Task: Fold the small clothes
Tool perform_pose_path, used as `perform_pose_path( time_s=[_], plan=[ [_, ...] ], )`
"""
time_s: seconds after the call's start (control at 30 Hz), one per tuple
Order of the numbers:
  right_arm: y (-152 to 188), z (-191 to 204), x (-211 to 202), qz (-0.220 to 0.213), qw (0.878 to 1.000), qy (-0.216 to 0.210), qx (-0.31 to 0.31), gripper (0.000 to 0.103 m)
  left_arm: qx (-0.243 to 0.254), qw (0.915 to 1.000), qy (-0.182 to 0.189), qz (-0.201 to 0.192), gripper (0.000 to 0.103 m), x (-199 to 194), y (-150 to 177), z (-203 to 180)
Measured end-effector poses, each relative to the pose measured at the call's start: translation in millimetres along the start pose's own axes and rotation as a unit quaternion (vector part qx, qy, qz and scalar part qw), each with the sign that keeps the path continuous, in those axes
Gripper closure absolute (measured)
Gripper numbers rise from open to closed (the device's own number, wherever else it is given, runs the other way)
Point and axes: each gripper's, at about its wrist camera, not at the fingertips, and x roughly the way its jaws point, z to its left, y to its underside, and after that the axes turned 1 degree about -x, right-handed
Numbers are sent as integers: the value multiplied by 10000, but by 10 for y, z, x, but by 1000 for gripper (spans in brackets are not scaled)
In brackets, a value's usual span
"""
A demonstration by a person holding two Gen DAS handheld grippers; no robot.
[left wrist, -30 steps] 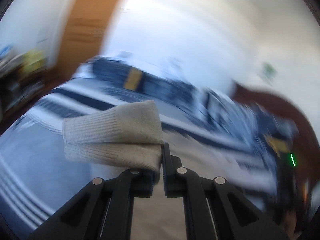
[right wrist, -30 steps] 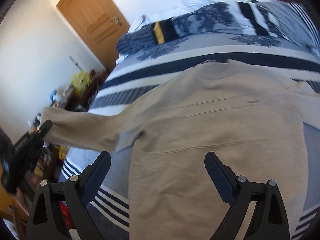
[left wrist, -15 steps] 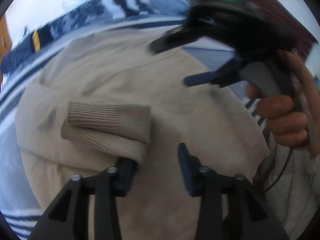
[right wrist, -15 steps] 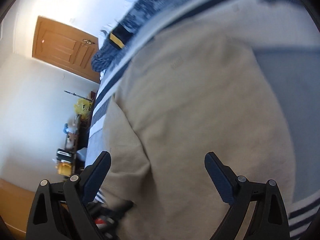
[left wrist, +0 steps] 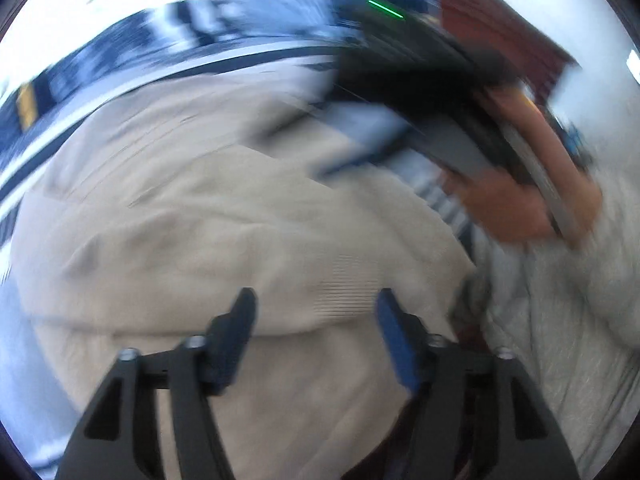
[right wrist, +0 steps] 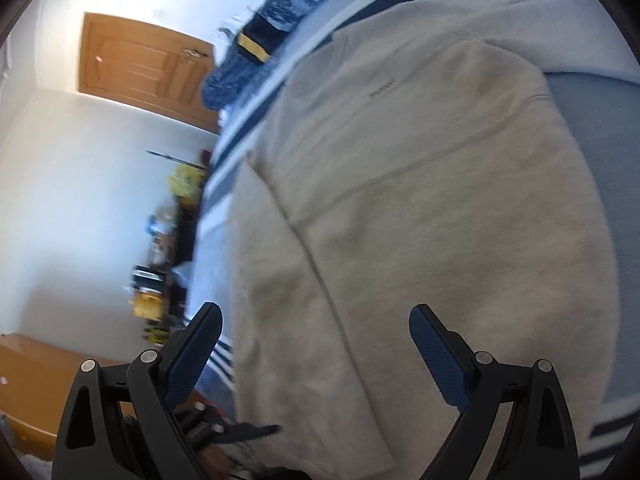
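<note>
A beige knit sweater (right wrist: 420, 200) lies spread on the striped bedspread (right wrist: 592, 120). In the blurred left wrist view, its sleeve lies folded across the sweater's body (left wrist: 200, 220), with the ribbed cuff (left wrist: 344, 280) resting just ahead of my left gripper (left wrist: 316, 312). That gripper's jaws are opening, and the pads press on nothing. My right gripper (right wrist: 316, 316) hovers open over the sweater's lower left part with nothing gripped. From the left wrist view, the right gripper (left wrist: 432, 92) appears at the upper right, held by a hand (left wrist: 512, 200).
Dark blue patterned bedding (right wrist: 280, 40) is piled at the head of the bed. A wooden door (right wrist: 140, 68) and a cluttered shelf (right wrist: 172, 240) stand left of the bed. Pale grey fabric (left wrist: 560, 340) lies at the right in the left wrist view.
My left gripper carried the sleeve cuff over onto the sweater's body, let it go and spread its jaws. My right gripper dropped closer to the sweater and stayed open.
</note>
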Motion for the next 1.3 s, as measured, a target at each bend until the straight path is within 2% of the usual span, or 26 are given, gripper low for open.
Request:
perform_pose_path(
  time_s=[0.07, 0.1, 0.13, 0.23, 0.27, 0.3, 0.33, 0.37, 0.43, 0.47, 0.53, 0.57, 0.63, 0.7, 0.73, 0.8, 0.87, 0.9, 0.93, 1.0, 1.03, 1.1, 1.17, 1.2, 1.23, 1.3],
  plan=[
    [127, -1, 63, 169, 9998, 140, 19, 6, -814, 9962, -306, 2, 26, -63, 43, 377],
    [227, 23, 111, 300, 9993, 201, -26, 12, -1230, 9915, -420, 18, 26, -72, 68, 567],
    [328, 60, 153, 382, 9988, 286, -120, 27, -1726, 9841, -423, 0, 26, -68, 102, 776],
    [562, 113, 337, 572, 9943, 846, -318, 53, -2932, 9551, -408, 143, 26, 123, 211, 1203],
    [613, 138, 428, 687, 9915, 1041, -383, 61, -3053, 9512, -394, 198, 37, 189, 233, 1249],
    [634, 168, 470, 747, 9893, 1179, -434, 81, -3196, 9459, -457, 329, 59, 282, 246, 1298],
    [652, 242, 464, 748, 9882, 1230, -526, 91, -3325, 9405, -492, 491, 65, 364, 264, 1328],
    [661, 341, 397, 645, 9891, 1170, -622, 91, -3379, 9385, -495, 504, 66, 374, 263, 1337],
    [678, 503, 184, 421, 9931, 909, -613, 96, -3305, 9422, -377, 394, 66, 311, 218, 1270],
    [704, 575, 33, 277, 9950, 790, -554, 96, -3228, 9452, -324, 364, 62, 281, 182, 1229],
    [778, 634, -124, 152, 9937, 928, -606, 96, -3118, 9490, -342, 315, 54, 241, 122, 1178],
    [835, 602, -148, 123, 9904, 1207, -657, 96, -3104, 9495, -356, 278, 50, 232, 102, 1187],
    [896, 420, -8, 240, 9820, 1754, -665, 93, -3147, 9482, -381, 206, 49, 157, 42, 1228],
    [939, 137, 260, 657, 9666, 2406, -588, 81, -3290, 9434, -412, -128, 49, -38, -6, 1372],
    [935, 105, 247, 654, 9688, 2348, -444, 78, -3391, 9390, -510, -251, 48, -139, 45, 1473],
    [867, 277, 60, 325, 9854, 1594, -505, 74, -3666, 9254, -841, -460, 36, -345, 41, 1717],
    [728, 547, -87, 27, 9847, 1514, -867, 44, -3959, 9081, -1118, -788, 34, -479, -23, 2033],
    [605, 719, -146, -116, 9832, 1442, -1111, 21, -4184, 8970, -1135, -861, 34, -485, -43, 2210],
    [434, 898, -163, -191, 9823, 1277, -1354, 15, -4501, 8829, -1007, -880, 34, -427, -71, 2443],
    [109, 1159, -60, -191, 9819, 1032, -1574, 15, -5082, 8551, -666, -780, 39, -236, -115, 2811],
    [-120, 1271, 53, -161, 9826, 841, -1646, 15, -5259, 8449, -504, -842, 41, -168, -78, 2952],
    [-443, 1419, 280, -69, 9839, 536, -1702, 15, -5308, 8406, -498, -961, 42, -70, -14, 3096],
    [-785, 1612, 668, 72, 9841, 433, -1723, 15, -5253, 8449, -607, -806, 42, 60, 39, 3169],
    [-995, 1707, 928, 199, 9834, 369, -1768, 15, -5344, 8412, -516, -648, 43, 144, 55, 3236],
    [-1135, 1795, 1120, 290, 9826, 358, -1801, 16, -5378, 8388, -432, -734, 43, 158, 43, 3265],
    [-1441, 1937, 1558, 497, 9797, 440, -1889, 18, -5289, 8447, -342, -750, 43, 134, 39, 3316]
  ],
)
